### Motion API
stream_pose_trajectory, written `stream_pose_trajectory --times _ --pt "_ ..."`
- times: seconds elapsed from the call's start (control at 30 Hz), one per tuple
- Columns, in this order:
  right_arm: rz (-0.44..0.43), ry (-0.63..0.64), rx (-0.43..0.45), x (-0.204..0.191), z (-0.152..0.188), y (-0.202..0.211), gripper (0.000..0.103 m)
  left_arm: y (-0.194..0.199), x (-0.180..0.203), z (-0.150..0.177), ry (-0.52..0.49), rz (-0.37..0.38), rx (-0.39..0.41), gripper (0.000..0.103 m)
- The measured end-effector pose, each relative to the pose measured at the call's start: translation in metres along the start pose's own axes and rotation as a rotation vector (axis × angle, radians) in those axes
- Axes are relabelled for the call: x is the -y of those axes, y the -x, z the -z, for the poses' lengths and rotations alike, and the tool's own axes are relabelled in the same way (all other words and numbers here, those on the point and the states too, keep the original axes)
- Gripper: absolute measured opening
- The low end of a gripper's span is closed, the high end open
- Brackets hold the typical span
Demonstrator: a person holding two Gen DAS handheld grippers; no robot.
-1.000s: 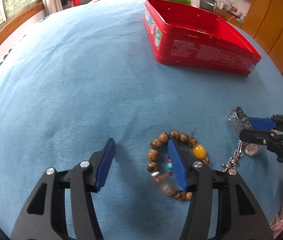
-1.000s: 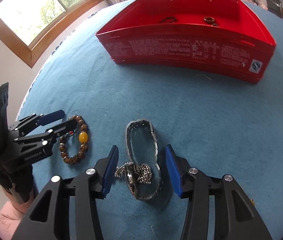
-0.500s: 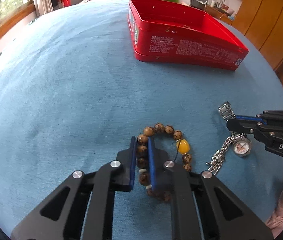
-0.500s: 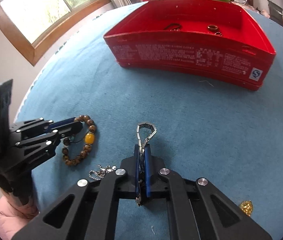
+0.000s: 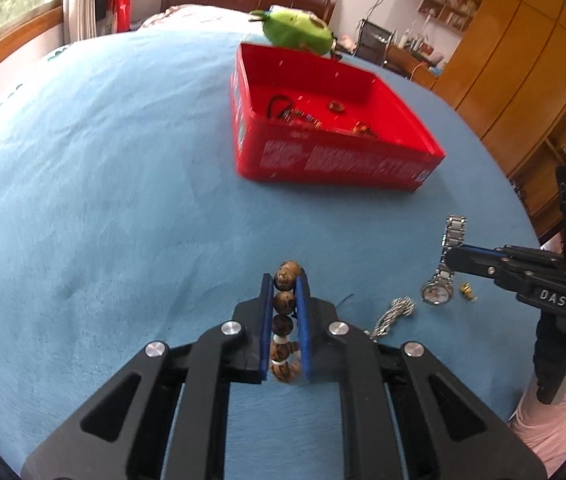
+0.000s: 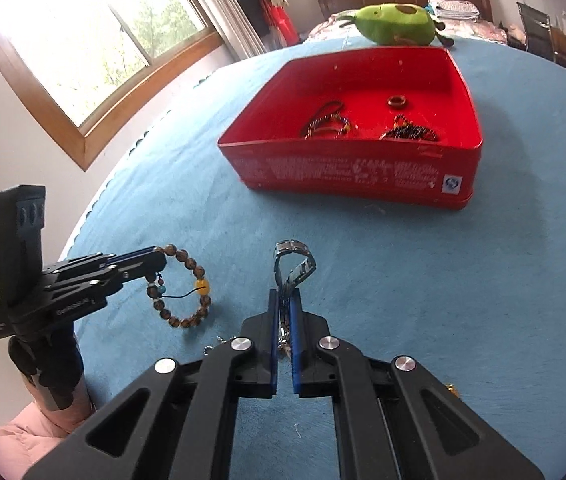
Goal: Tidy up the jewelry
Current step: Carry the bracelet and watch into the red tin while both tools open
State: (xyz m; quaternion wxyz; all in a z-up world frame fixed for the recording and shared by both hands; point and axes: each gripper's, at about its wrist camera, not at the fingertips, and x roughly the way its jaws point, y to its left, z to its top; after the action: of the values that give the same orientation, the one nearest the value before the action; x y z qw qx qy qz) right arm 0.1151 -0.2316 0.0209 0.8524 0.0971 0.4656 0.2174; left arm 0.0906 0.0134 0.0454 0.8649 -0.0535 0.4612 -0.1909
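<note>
Blue plush cloth point(image 5: 103, 184) covers the surface, and on it, toward the far side, stands an open red rectangular tin box point(image 5: 335, 164) with a few small bracelets and a dark ring point(image 6: 397, 101) lying on its floor. A green stuffed toy point(image 6: 393, 24) sits just behind the box. The left gripper point(image 5: 286, 280) has its jaws closed on a brown wooden bead bracelet point(image 5: 285, 300), several beads pinched in a row between the blue pads; from the right wrist view the rest of the loop, with one yellow bead, hangs below the tips. The right gripper point(image 6: 284, 300) has its jaws clamped on the band of a silver metal wristwatch point(image 6: 295, 264), whose dial point(image 5: 437, 292) hangs beneath. A silver chain point(image 5: 393, 314) lies on the cloth between the two grippers.
</note>
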Motion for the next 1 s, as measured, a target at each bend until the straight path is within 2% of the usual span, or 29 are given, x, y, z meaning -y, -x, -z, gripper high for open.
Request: stream_pose_trajectory --times 0.23,0.63,0.87,1.0 --pt "0.012 -0.01 0.03 0.003 -0.013 0.011 0.004 0.015 0.012 -0.014 -0.014 0.014 0.044 0.009" --pt "0.041 -0.027 0.053 0.012 -0.046 0.022 0.004 0.027 0.032 -0.06 -0.041 0.011 0.105 0.01" --pt "0.049 -0.041 0.087 0.018 -0.081 0.03 0.004 0.022 0.043 -0.105 -0.042 0.017 0.138 0.01" --pt "0.06 -0.06 0.109 0.026 -0.113 0.03 0.004 0.02 0.053 -0.136 -0.047 0.015 0.175 0.01"
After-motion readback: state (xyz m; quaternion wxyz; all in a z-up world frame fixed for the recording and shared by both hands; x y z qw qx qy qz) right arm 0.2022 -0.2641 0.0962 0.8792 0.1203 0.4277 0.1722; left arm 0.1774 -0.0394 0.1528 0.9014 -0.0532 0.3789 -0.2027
